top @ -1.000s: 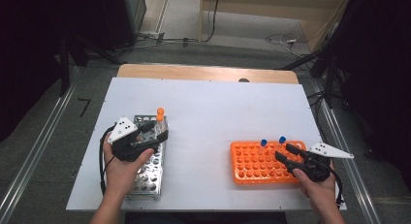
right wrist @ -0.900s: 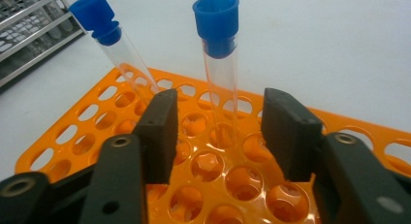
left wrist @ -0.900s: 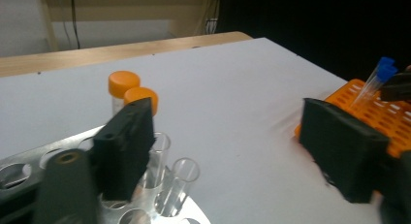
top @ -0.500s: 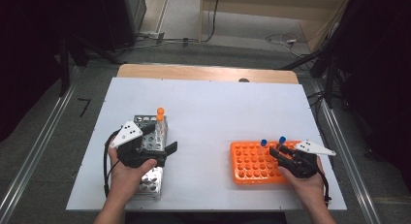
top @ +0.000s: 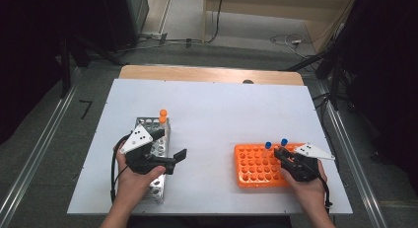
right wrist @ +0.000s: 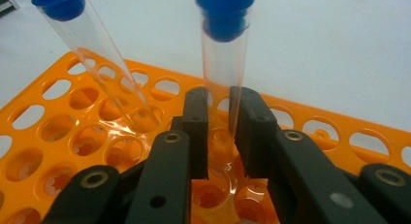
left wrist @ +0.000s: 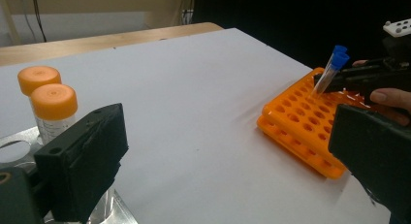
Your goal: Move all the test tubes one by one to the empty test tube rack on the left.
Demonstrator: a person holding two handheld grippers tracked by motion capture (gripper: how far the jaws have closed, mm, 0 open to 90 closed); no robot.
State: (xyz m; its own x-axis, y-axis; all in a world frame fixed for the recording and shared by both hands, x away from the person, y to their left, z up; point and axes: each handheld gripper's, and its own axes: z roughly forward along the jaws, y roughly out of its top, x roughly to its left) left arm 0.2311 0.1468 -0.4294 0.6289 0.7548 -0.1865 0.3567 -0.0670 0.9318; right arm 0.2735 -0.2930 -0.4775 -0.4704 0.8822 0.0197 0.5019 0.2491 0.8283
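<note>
An orange tube rack (top: 249,169) (left wrist: 295,129) (right wrist: 58,117) lies at the front right of the white table. Two clear blue-capped tubes stand in it. My right gripper (top: 282,154) (right wrist: 219,105) is shut on the upright tube (right wrist: 222,73) (top: 284,142), low on its body, with the tube's tip in a rack hole. The second tube (right wrist: 92,59) (top: 268,146) leans to its left. My left gripper (top: 170,145) (left wrist: 228,151) is open and holds nothing. It points right across the table from beside a metal rack (top: 156,188) that holds two orange-capped tubes (top: 162,115) (left wrist: 52,105).
The white table (top: 212,114) has bare room in the middle and at the back. A wooden strip (top: 207,74) runs along its far edge. Cables lie on the floor beyond. In the left gripper view, the right hand and its gripper (left wrist: 373,78) show at the far right.
My left gripper has swung from over the metal rack to point right, with its jaws spread wide. My right gripper has shifted left to the blue-capped tube.
</note>
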